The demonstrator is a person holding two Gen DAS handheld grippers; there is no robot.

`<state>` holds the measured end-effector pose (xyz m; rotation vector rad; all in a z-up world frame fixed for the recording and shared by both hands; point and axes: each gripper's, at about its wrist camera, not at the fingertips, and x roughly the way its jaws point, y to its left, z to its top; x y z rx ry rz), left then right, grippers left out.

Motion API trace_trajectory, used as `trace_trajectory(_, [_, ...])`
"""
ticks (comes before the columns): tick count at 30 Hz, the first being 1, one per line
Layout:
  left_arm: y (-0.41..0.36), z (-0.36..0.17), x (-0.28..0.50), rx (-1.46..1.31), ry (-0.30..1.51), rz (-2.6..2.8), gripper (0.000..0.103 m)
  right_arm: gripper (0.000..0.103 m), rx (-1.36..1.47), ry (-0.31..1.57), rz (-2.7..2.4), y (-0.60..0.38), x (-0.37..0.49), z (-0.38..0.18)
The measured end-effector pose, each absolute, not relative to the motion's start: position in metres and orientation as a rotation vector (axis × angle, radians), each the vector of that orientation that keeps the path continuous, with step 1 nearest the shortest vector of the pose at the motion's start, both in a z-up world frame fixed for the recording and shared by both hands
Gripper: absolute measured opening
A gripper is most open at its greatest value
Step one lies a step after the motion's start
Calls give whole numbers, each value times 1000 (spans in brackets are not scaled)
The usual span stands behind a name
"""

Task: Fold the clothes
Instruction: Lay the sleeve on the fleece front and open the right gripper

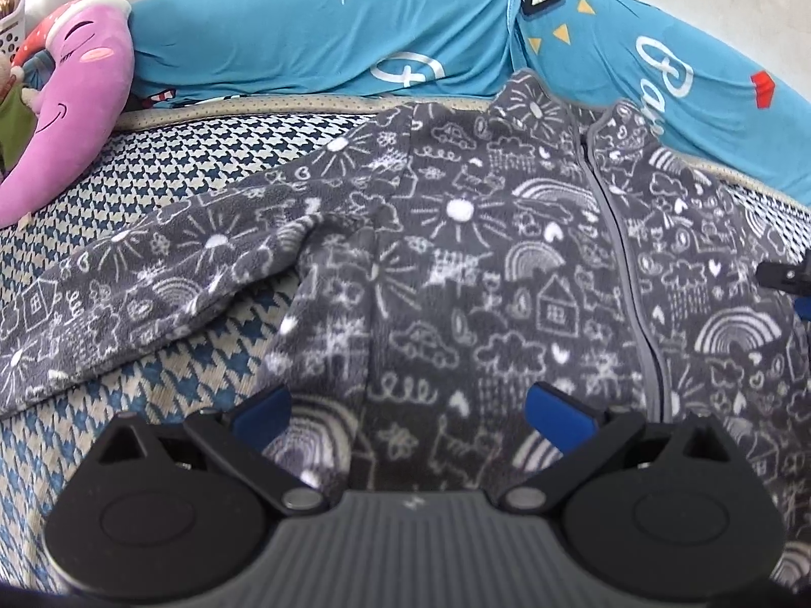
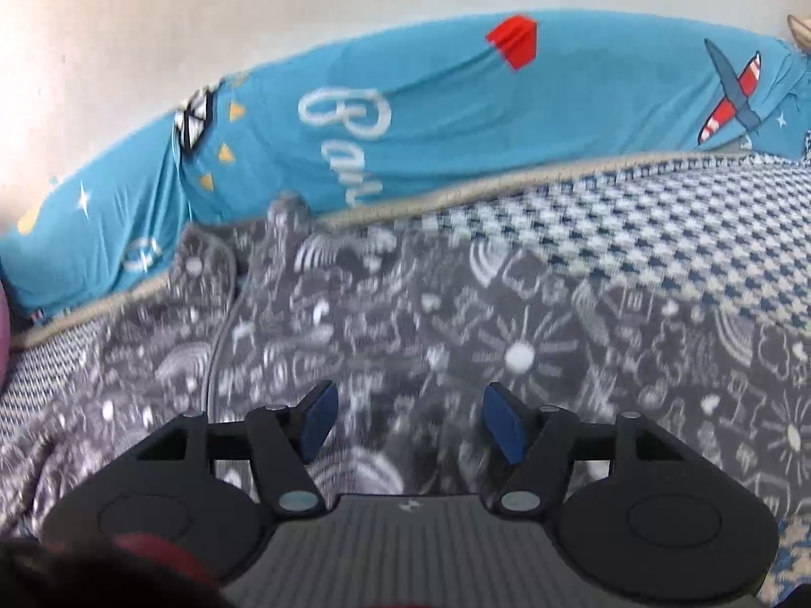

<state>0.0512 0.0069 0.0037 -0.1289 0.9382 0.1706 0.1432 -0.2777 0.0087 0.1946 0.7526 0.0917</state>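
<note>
The gray jacket (image 1: pixel 507 263) lies flat on the checked bed cover (image 1: pixel 152 162), zipper up, with its collar near the blue pillow (image 1: pixel 329 40). One sleeve (image 1: pixel 126 278) sticks out to the side, away from the body. Nothing on it looks folded, so the sleeves and the body are all left to fold. The left gripper (image 1: pixel 410 405) hangs low over the jacket, wide open and holding nothing. The right gripper (image 2: pixel 410 420) is open too, with nothing in it.
</note>
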Motion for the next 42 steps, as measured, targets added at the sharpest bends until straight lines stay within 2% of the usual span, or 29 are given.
trace_trajectory(2, [6, 3, 53, -130, 943, 170, 103, 63, 206, 729, 86, -281, 149, 12])
trace_trajectory(13, [-3, -1, 57, -115, 957, 152, 103, 44, 207, 686, 114, -281, 193, 12])
trace_trajectory(39, [-8, -7, 67, -99, 982, 152, 103, 45, 111, 680, 100, -255, 251, -20])
trace_trajectory(41, [-9, -8, 68, -95, 984, 154, 103, 39, 94, 669, 93, -253, 252, -22])
trace_trajectory(42, [-9, -9, 68, -93, 986, 155, 103, 32, 82, 663, 89, -251, 252, -22])
